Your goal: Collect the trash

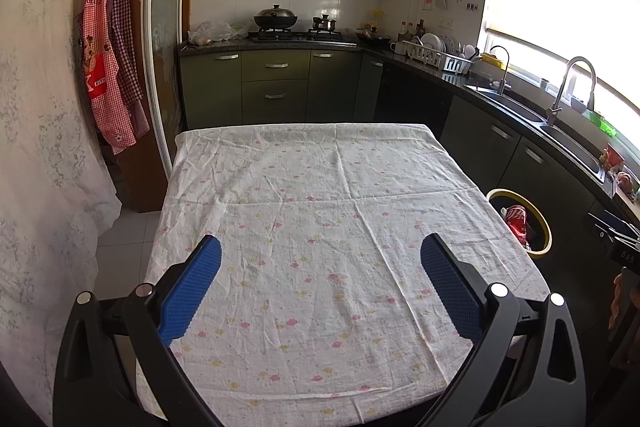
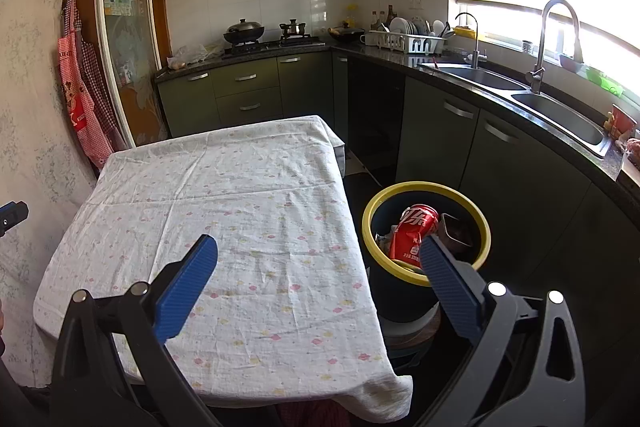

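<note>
A dark trash bin with a yellow rim (image 2: 426, 281) stands on the floor right of the table; it also shows in the left wrist view (image 1: 546, 227). Inside it lies a red soda can (image 2: 412, 231), also visible in the left wrist view (image 1: 518, 221), beside a dark container (image 2: 458, 231) and other scraps. My left gripper (image 1: 320, 251) is open and empty above the near part of the table with its floral cloth (image 1: 304, 211). My right gripper (image 2: 318, 251) is open and empty over the table's right edge (image 2: 352, 227), its right finger (image 2: 448, 279) in front of the bin.
Green kitchen cabinets (image 1: 276, 87) and a stove with a wok (image 1: 276, 19) are at the back. A dark counter with sinks (image 2: 560, 111), faucets and a dish rack (image 2: 408, 43) runs along the right. Aprons (image 1: 108, 67) hang on the left wall.
</note>
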Demonstrator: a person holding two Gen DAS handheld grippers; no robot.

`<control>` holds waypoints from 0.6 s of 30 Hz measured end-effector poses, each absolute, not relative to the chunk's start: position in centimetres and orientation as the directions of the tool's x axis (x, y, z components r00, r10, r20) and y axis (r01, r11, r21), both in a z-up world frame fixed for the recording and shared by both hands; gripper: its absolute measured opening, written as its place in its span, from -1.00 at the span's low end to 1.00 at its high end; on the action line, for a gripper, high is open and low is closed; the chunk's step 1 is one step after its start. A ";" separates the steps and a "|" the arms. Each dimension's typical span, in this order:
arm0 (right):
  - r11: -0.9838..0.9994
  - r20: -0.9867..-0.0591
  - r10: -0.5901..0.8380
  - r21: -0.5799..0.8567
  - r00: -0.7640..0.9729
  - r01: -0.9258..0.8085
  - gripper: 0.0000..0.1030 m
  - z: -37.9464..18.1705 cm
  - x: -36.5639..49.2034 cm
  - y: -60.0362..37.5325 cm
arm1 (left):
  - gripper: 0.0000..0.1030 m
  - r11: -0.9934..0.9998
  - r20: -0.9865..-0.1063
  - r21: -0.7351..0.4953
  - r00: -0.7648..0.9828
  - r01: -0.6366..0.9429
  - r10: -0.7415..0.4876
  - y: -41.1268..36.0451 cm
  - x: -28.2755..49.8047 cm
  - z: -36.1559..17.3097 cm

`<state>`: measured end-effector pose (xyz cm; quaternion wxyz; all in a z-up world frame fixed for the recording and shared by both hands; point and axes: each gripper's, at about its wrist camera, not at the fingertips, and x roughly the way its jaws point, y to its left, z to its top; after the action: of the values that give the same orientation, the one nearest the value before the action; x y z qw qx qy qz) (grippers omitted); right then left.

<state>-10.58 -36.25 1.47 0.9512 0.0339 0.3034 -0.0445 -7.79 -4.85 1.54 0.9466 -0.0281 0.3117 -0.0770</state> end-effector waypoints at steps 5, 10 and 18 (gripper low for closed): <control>0.994 -0.579 -0.064 0.039 0.813 0.105 0.87 1.5 -10.6 -36.3 | 0.91 0.986 -0.587 -0.099 0.793 0.132 -0.165 -4.9 -7.8 1.5; 0.994 -0.580 -0.063 0.039 0.812 0.105 0.87 1.5 -10.5 -36.3 | 0.91 0.986 -0.590 -0.098 0.790 0.134 -0.166 -5.0 -7.6 1.6; 0.994 -0.582 -0.064 0.038 0.810 0.106 0.87 1.4 -10.5 -36.3 | 0.91 0.986 -0.598 -0.093 0.784 0.138 -0.166 -5.2 -7.2 1.3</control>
<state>-10.47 -36.30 1.38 0.9508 0.0344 0.3047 -0.0447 -7.24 -5.23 1.33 0.9441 -0.0220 0.3188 -0.0806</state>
